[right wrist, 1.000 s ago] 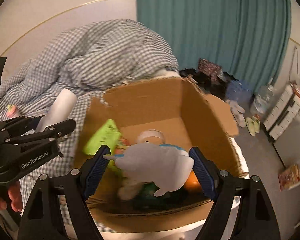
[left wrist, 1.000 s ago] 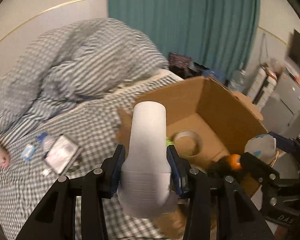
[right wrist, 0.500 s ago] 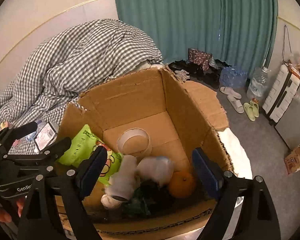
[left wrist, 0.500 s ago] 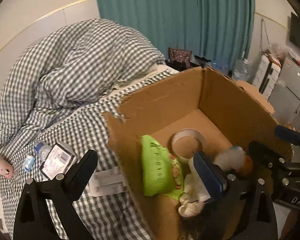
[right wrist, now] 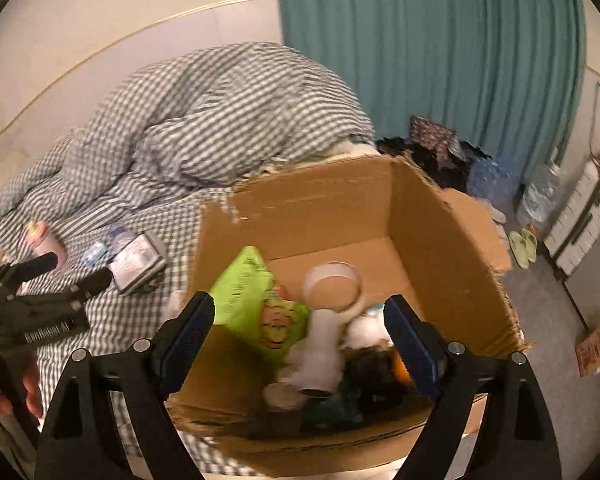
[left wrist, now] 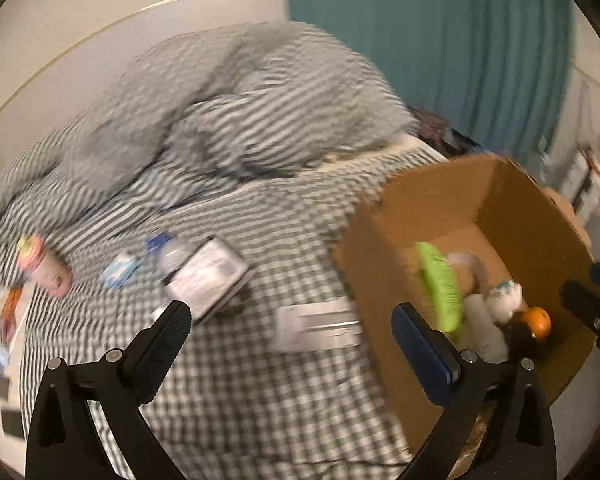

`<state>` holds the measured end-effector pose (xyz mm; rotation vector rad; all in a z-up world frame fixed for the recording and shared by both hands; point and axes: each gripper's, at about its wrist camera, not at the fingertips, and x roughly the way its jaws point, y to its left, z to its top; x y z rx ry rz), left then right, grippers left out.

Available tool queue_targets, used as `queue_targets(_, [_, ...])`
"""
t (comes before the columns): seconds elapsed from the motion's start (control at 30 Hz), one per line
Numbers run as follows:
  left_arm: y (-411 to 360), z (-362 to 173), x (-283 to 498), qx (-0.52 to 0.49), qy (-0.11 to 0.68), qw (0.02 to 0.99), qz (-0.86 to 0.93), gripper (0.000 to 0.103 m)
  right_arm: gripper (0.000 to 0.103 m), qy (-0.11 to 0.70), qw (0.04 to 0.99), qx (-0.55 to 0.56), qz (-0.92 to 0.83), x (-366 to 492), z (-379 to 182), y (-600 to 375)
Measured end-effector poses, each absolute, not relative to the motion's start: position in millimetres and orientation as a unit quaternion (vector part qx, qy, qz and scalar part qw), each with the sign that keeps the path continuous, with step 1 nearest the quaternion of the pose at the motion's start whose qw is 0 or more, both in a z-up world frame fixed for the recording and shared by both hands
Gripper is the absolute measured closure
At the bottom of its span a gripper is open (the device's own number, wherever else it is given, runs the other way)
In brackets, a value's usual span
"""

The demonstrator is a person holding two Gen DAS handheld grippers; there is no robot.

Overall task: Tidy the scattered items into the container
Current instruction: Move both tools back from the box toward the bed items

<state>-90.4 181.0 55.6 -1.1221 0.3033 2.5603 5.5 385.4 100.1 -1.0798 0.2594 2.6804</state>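
The open cardboard box (right wrist: 332, 208) (left wrist: 420, 208) stands on the bed's edge. Inside lie a green snack bag (right wrist: 256, 300) (left wrist: 440, 284), a tape roll (right wrist: 332, 284), a white bottle (right wrist: 320, 352), a white plush (left wrist: 504, 296) and an orange (left wrist: 538, 320). My left gripper (left wrist: 292, 332) is open and empty over the checked sheet, left of the box. My right gripper (right wrist: 300, 332) is open and empty above the box. On the sheet lie a grey case (left wrist: 208, 276) (right wrist: 138, 260), a white flat pack (left wrist: 320, 324), a small water bottle (left wrist: 168, 248), a blue packet (left wrist: 118, 272) and a pink bottle (left wrist: 44, 268) (right wrist: 46, 242).
A heaped checked duvet (left wrist: 228, 112) fills the back of the bed. Teal curtain (right wrist: 440, 60) behind. On the floor at right are slippers (right wrist: 522, 246), water bottles (right wrist: 496, 180), a white case (right wrist: 584, 220) and a box (right wrist: 596, 348).
Both grippers opened and dropped the white bottle and the plush into the box. The left gripper has since swung left over the sheet; the right one stays above the box.
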Motion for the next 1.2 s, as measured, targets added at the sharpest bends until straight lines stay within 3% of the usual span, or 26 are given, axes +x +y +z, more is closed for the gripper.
queue_targets(0.53, [-1.3,27.6,-95.1,-0.420,0.020,0.023,0.907,0.000,0.016,0.013,0.025,-0.380,0.925,-26.8,95.8,240.5])
queue_targets(1.2, [-71.8,-44.9,-184.5,-0.456,0.019,-0.013,0.890,0.000,0.016,0.017,-0.018,-0.454,0.890,-165.7,29.7,160.2])
